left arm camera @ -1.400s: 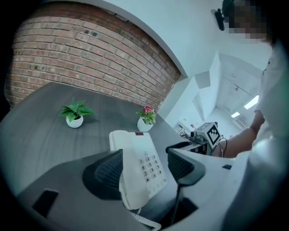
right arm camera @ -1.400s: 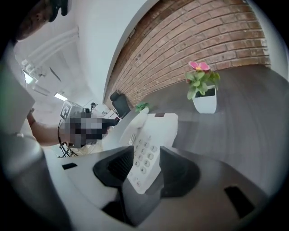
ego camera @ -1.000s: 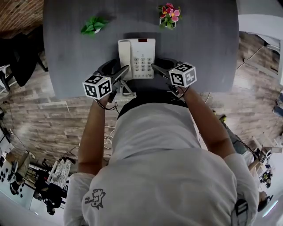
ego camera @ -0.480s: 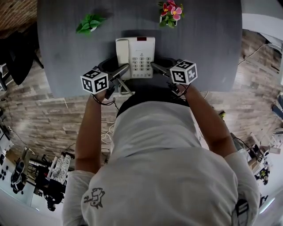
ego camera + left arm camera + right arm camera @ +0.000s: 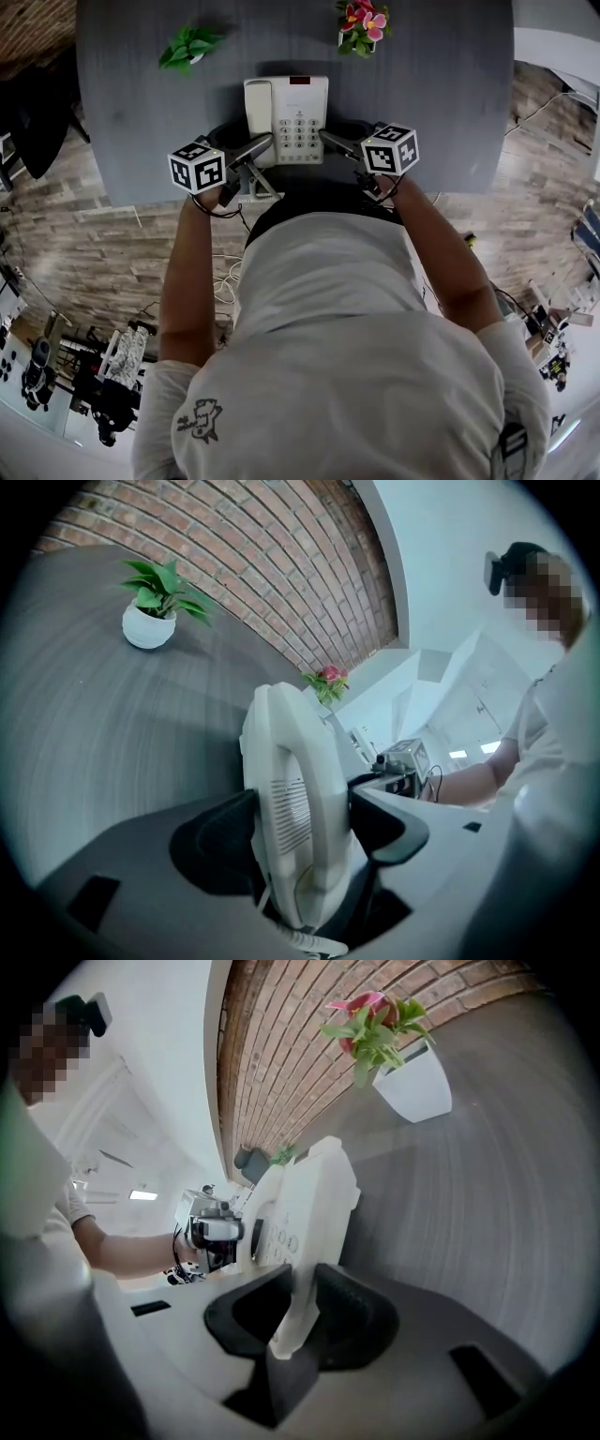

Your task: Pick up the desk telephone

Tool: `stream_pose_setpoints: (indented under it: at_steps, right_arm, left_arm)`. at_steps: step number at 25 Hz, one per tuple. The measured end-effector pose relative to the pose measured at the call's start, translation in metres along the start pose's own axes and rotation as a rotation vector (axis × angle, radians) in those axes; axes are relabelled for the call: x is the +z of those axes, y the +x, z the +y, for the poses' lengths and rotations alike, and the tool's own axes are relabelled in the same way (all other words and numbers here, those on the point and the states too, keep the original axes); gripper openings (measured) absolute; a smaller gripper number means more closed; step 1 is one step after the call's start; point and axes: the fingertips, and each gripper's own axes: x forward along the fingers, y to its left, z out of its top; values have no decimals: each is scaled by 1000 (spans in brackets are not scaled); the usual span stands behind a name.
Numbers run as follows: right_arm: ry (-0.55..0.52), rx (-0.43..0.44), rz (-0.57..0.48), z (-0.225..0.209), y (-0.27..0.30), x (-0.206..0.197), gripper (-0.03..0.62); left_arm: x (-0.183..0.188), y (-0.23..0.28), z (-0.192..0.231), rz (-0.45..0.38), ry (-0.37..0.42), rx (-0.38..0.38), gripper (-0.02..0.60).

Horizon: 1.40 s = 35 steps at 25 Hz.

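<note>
Your right gripper has just closed. A second ago its jaws stood wider, and now they are clenched on the thin right-hand edge of the phone at its near corner, with a pad pressed on each face. Your left gripper has dropped a little and is likewise clamped. Its pads sit on either side of the handset end on the phone's left.

So you now have a grip at both near corners, and the grasp step looks finished. The phone still seems to be resting on the table, close to the near edge and straight ahead of you. It does not look lifted yet, so raising it is what remains.

Both grips are at the near end, so the far end will probably sag as you lift. Bring both hands up together and keep them level. The left grip is on the handset, which only rests in its cradle, so it could come away from the base.

The coiled cord runs out just below your left jaws and may tug as the phone rises.

Further back, the green plant and the flower pot stand well apart from the phone. Neither is in the way of a straight lift.
</note>
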Motion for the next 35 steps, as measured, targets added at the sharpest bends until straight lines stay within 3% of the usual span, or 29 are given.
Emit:
stream_pose_setpoints:
  at_steps: [17, 35]
  right_arm:
    - [-48, -23, 9, 25, -9, 3, 74]
    - [-235, -21, -109, 126, -50, 24, 67]
  left_arm:
    - [-6, -25, -23, -74, 12, 97, 311]
    - [11, -105, -102, -242, 162, 106, 307]
